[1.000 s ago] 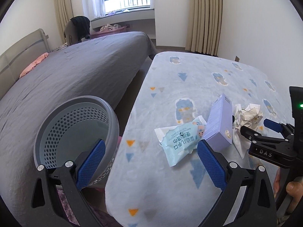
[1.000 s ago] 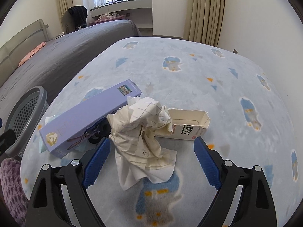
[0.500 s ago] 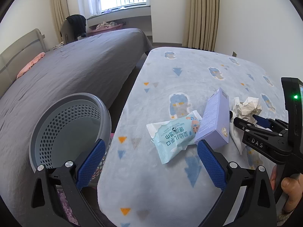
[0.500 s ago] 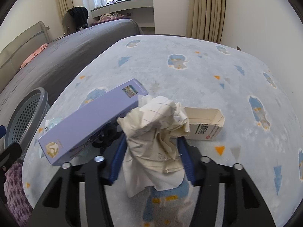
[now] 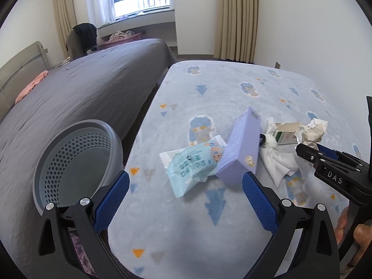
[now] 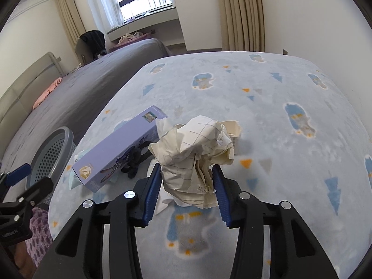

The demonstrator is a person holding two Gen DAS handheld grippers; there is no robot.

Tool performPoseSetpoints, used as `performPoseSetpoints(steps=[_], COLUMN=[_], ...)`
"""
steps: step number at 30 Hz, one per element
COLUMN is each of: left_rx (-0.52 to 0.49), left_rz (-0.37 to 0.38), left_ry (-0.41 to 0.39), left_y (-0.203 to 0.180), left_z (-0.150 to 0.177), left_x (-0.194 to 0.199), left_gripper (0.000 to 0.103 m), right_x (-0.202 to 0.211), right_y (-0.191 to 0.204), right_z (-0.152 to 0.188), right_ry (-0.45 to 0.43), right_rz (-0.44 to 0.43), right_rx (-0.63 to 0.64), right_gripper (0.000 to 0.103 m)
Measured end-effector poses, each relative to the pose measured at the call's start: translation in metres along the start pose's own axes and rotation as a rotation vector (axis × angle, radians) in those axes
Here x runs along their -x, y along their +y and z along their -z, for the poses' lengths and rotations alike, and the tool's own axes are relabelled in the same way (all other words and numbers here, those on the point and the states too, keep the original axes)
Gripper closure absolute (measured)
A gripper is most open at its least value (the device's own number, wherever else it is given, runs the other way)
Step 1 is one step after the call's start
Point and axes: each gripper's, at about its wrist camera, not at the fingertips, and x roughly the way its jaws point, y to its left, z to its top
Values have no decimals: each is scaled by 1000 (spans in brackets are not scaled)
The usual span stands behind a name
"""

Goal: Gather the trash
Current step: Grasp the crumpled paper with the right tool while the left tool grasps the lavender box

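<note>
My right gripper (image 6: 186, 174) holds a crumpled ball of lined cream paper (image 6: 195, 148) just above the blue blanket; its blue pads press the paper's sides and the jaws are still closing. In the left wrist view that paper (image 5: 312, 131) sits at the right gripper (image 5: 309, 150) tip. My left gripper (image 5: 185, 181) is open and holds nothing, hovering near a torn teal wipes packet (image 5: 193, 165). A purple box (image 5: 241, 153) lies on the packet's right end. A small open carton (image 5: 286, 134) and a white tissue (image 5: 279, 162) lie right of it.
A grey perforated basket (image 5: 76, 158) stands on the floor at the blanket's left edge, between the blue-blanketed bed (image 5: 232, 93) and a grey bed (image 5: 81, 93). A small black object (image 6: 133, 160) lies against the purple box (image 6: 121, 148). A person's fingers show at the lower right.
My right gripper's jaws went from wide open around the crumpled paper to pressed on it, and the paper has come up off the blanket. The left gripper drifted slightly and stayed open.
</note>
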Motion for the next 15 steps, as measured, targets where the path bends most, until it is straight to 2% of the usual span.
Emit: performPoseSetpoints(steps=[8, 15], left_rx=[-68, -150], left_rz=[39, 1], left_ry=[2, 18], left_y=[-31, -56], left_z=[-9, -12], left_x=[-12, -43], left_gripper=[7, 7], right_x=[17, 27], right_y=[-22, -37], right_z=[4, 5], right_ry=[-21, -12], right_rz=[10, -25], right_rx=[-58, -111], right_gripper=[60, 60])
